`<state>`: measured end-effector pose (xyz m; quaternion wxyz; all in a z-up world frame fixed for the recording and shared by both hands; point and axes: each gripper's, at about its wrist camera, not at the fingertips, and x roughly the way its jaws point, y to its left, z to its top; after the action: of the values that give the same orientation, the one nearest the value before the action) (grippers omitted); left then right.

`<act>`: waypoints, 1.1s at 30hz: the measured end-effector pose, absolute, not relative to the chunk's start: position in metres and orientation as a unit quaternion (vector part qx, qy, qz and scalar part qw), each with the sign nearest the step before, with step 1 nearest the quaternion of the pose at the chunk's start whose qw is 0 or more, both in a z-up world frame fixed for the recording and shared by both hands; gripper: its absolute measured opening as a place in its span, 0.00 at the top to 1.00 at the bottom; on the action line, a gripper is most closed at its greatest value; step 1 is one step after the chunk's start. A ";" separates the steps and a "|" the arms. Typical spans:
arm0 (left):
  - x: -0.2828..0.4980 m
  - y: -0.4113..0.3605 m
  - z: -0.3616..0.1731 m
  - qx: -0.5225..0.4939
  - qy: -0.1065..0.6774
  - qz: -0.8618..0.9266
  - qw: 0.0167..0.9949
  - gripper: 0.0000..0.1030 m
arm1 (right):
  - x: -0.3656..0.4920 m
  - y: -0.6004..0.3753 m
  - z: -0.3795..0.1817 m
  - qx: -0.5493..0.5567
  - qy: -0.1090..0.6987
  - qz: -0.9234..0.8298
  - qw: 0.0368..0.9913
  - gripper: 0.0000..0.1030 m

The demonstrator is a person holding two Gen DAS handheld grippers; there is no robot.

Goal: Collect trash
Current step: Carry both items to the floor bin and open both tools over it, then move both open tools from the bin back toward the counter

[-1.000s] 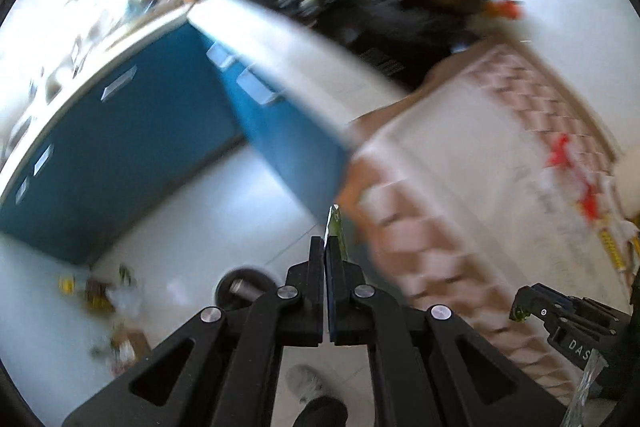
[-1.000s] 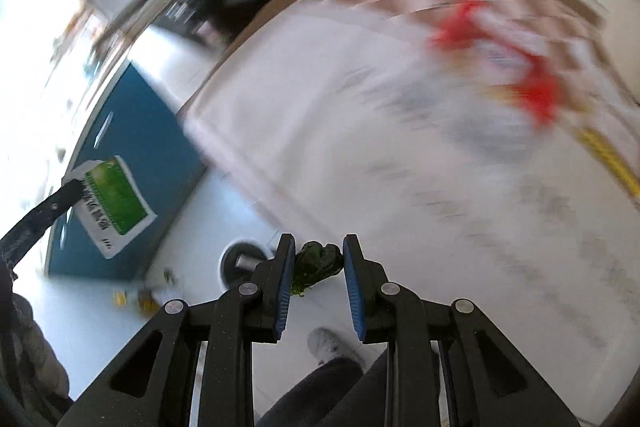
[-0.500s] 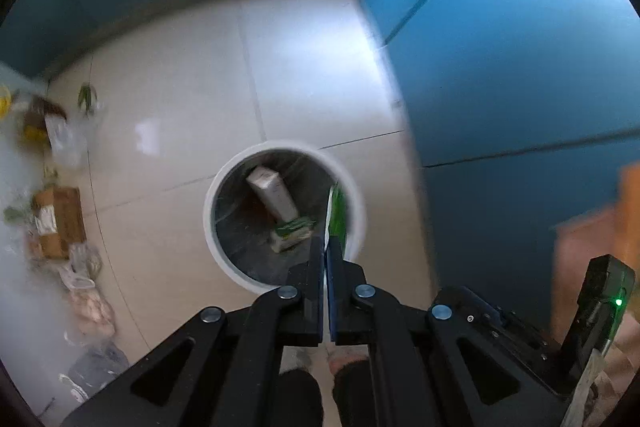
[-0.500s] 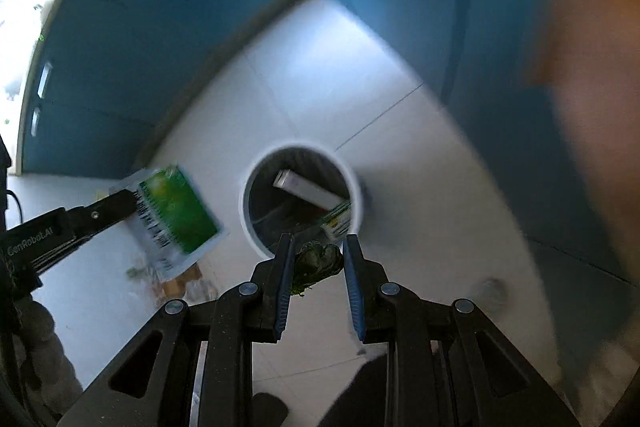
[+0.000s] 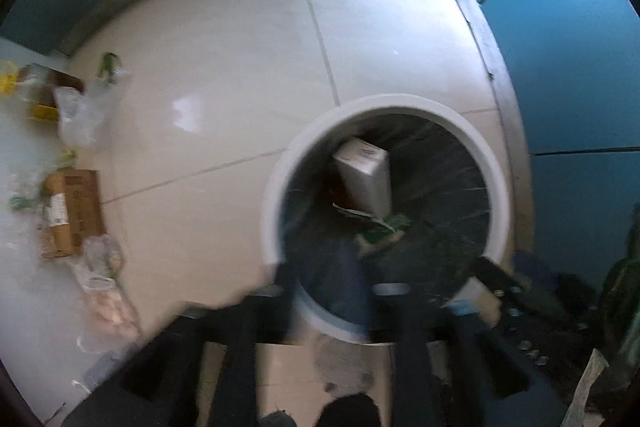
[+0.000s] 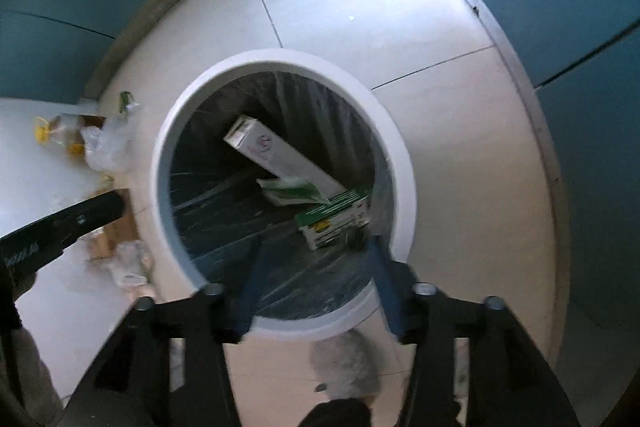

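Observation:
A round white trash bin [image 5: 498, 187] [image 6: 160, 163] with a dark liner stands on the tiled floor below both grippers. Inside it lie a long white carton [image 6: 280, 155] [image 5: 366, 179], a green-and-white packet [image 6: 292, 191] and a green-and-white box [image 6: 334, 221]. A dark green scrap [image 6: 354, 238] lies by the box. My right gripper [image 6: 314, 279] is open and empty over the bin's near rim. My left gripper [image 5: 340, 291] is blurred, with its jaws apart and nothing between them, over the bin's near rim. Green trash [image 5: 380, 227] lies in the bin below it.
Loose litter lies on the floor to the left: a brown cardboard box [image 5: 74, 213], clear plastic bags [image 5: 80, 111] [image 6: 108, 143] and yellow pieces [image 6: 42, 131]. Blue cabinet fronts [image 5: 560, 67] close in at the back and right. A shoe tip [image 6: 344, 363] shows near the bin.
Both grippers moved closer over the bin and opened. The green-and-white packet left the left gripper and the dark green scrap left the right gripper; both now lie in the bin.

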<state>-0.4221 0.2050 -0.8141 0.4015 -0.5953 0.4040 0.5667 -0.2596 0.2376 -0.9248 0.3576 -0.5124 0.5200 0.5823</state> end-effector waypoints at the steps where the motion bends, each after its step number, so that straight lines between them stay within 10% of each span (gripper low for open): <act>1: -0.425 0.201 -0.811 -0.591 0.406 0.572 0.398 0.00 | -0.264 0.238 -0.922 -0.519 0.509 0.583 0.364 0.34; 5: -0.435 0.187 -0.789 -0.566 0.418 0.597 0.385 0.00 | -0.270 0.243 -0.902 -0.542 0.462 0.590 0.381 0.01; 33: -0.367 0.090 -0.434 -0.483 0.379 0.663 0.430 0.00 | -0.207 0.166 -0.482 -0.505 0.393 0.644 0.418 0.00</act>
<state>-0.3670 0.0904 -0.4335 0.4298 -0.4827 0.3786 0.6625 -0.2069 0.1657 -0.4818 0.4183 -0.5055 0.3934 0.6440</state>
